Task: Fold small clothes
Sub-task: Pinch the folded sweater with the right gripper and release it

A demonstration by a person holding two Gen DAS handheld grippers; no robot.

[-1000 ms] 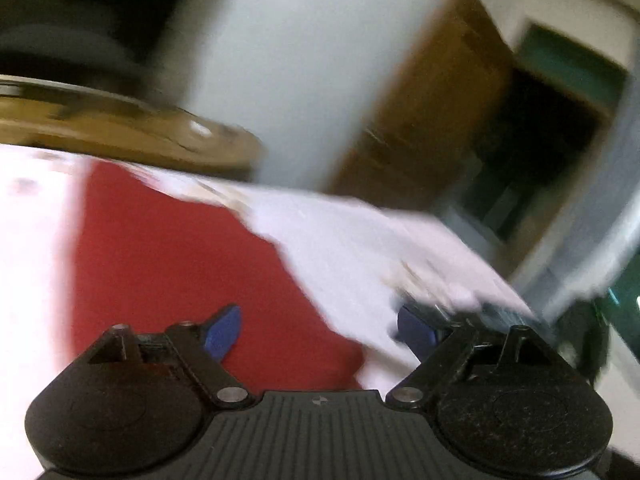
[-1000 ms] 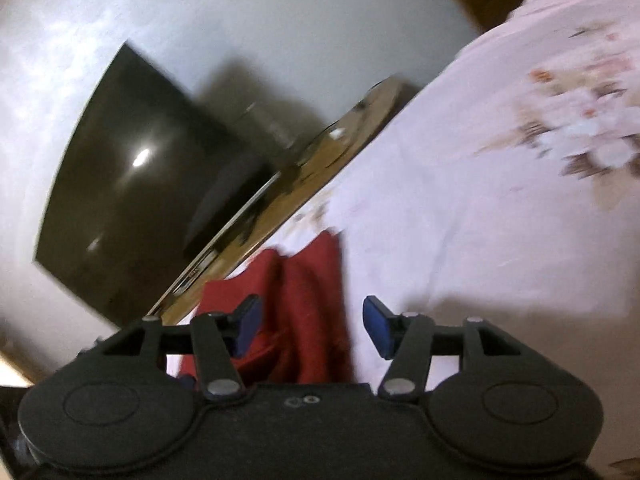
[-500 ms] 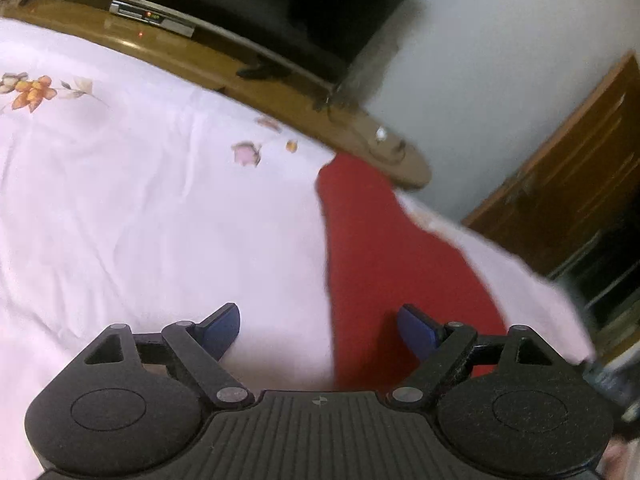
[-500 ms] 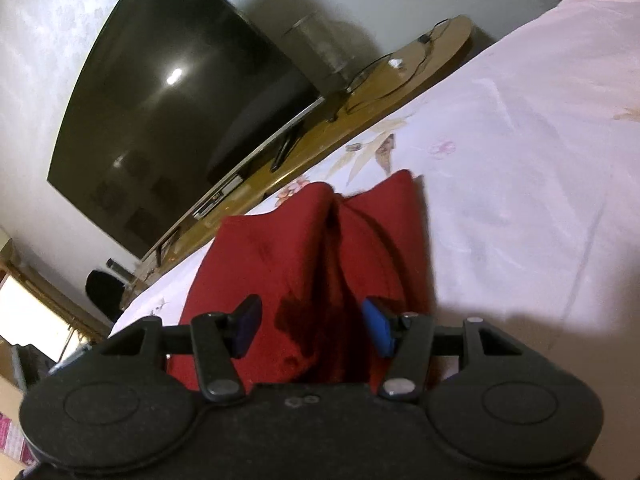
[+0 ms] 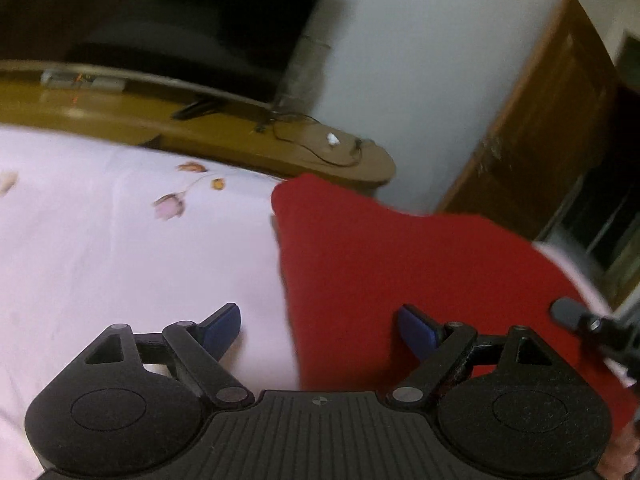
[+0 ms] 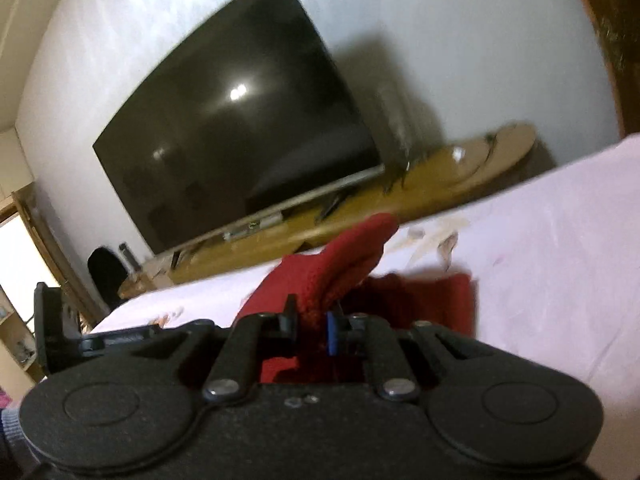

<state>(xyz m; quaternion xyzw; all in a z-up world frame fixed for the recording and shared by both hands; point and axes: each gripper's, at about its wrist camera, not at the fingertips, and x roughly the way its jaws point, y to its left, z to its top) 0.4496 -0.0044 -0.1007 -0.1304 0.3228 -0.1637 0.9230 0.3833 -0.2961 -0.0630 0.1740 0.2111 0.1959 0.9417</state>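
As the right gripper (image 6: 311, 326) closes on the red garment (image 6: 344, 268), a fold appears to be getting under way on the bed (image 5: 120, 248). Half a second ago its jaws stood apart over the cloth; now they are pinched nearly together with a ridge of red fabric between them, and part of the garment rises off the sheet in a peaked flap. That suggests the pick-up is done and the carry-over comes next. The left gripper (image 5: 319, 328), which a second ago hung over the middle of the cloth, now straddles the garment's near-left edge, its jaws wide apart and holding nothing: one blue pad lies over the pale floral sheet, the other over the red. It looks placed to take or pin that edge.

The garment is a small, plain, deep-red knit piece lying toward the foot of the bed, near the wooden TV stand (image 5: 224, 128) and the dark television (image 6: 240, 120). In the left wrist view it lies mostly flat with a clean straight edge; in the right wrist view it bunches where it is gripped.
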